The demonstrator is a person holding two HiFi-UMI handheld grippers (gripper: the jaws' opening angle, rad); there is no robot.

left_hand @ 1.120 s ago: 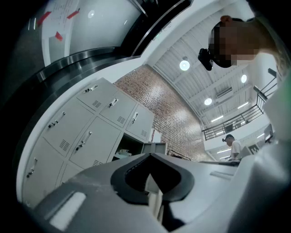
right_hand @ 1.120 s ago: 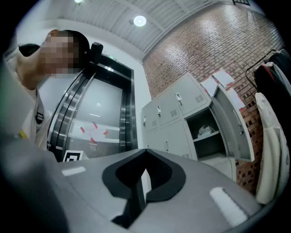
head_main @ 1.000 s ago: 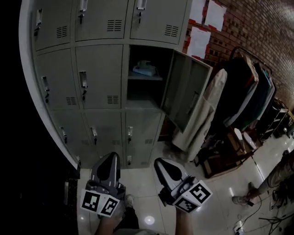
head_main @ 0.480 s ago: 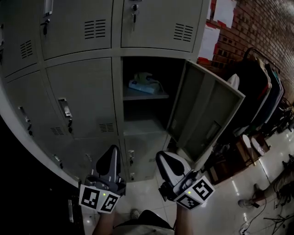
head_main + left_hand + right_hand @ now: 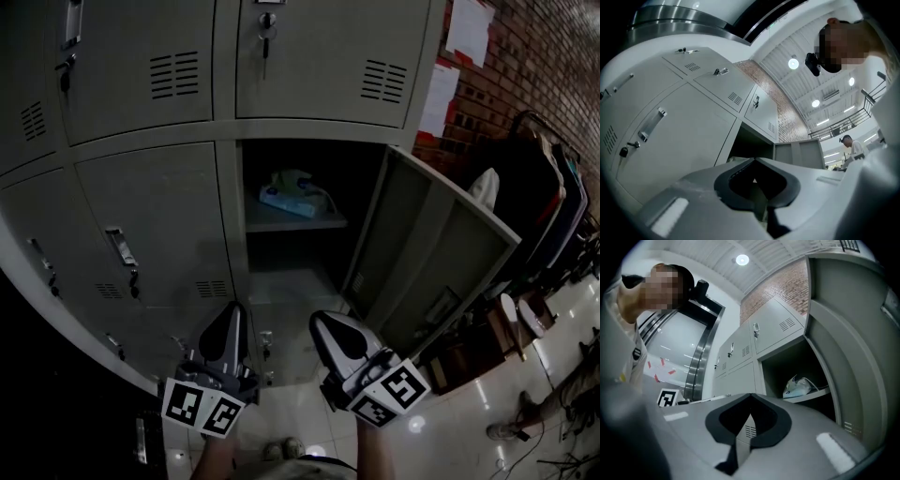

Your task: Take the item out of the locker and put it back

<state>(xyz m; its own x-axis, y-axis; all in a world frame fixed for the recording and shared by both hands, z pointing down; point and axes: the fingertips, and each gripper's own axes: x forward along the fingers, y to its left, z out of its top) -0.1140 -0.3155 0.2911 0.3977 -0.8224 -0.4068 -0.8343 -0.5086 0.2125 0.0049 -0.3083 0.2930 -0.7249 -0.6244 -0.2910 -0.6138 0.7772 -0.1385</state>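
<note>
A pale item (image 5: 292,192) with a looping cord lies on the shelf (image 5: 298,223) in the upper half of the open locker (image 5: 281,274), untouched. The right claw view shows it (image 5: 801,386) sharply, cord included; the left claw view sees only the dark opening, plus a distant person (image 5: 851,145). Only the head view shows a clothes rack (image 5: 548,197) at the right.

Both claws hang low in front of the locker bank, well short of the item. The left claw (image 5: 233,311) is closed with nothing in it. The right claw (image 5: 324,323) is closed too, also holding nothing.

The door (image 5: 441,253) stands swung out to the right, beside the right claw, and the opening faces both claws.
</note>
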